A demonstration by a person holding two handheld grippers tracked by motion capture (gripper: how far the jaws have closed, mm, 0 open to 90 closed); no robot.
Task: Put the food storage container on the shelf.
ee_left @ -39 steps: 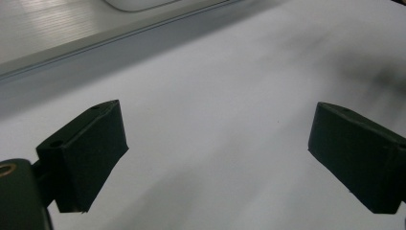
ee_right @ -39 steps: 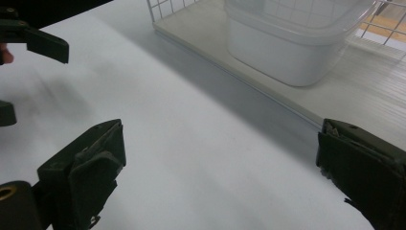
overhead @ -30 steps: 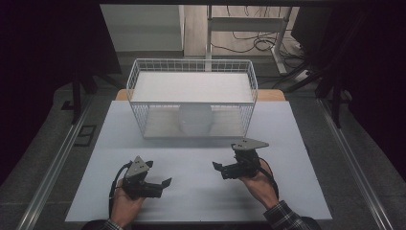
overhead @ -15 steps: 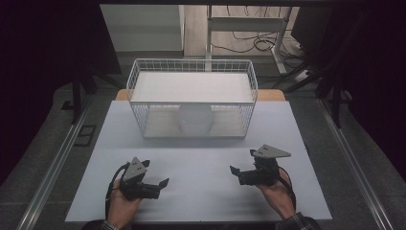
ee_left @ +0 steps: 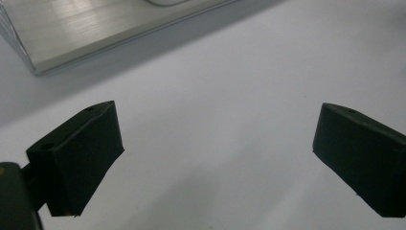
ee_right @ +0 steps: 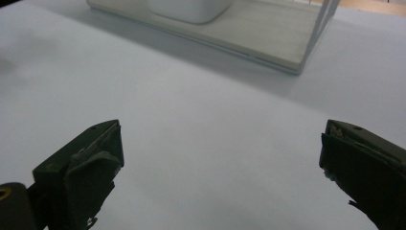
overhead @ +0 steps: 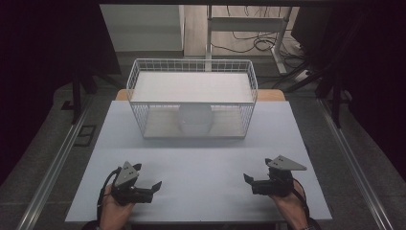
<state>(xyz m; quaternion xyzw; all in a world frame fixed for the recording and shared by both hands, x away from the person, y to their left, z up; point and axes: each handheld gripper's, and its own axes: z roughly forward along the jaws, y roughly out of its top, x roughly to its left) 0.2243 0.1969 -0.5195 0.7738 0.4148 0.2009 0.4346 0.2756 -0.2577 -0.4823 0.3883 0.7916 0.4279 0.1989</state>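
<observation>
High view: left gripper [overhead: 149,184] and right gripper [overhead: 249,179] being held spread wide, empty, over table [overhead: 206,163]; basket [overhead: 192,103] sitting behind.

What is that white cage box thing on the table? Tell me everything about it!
The white wire basket is a rectangular box of thin wire grid, open on top and standing upright at the far middle of the pale table. It has a pale flat floor. A rounded white object sits inside, near the front. Neither gripper touches it.

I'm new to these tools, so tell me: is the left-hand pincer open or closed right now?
Open. In the left gripper view the left gripper has its two black jaws standing wide apart, with bare white table between them and nothing held.
</observation>
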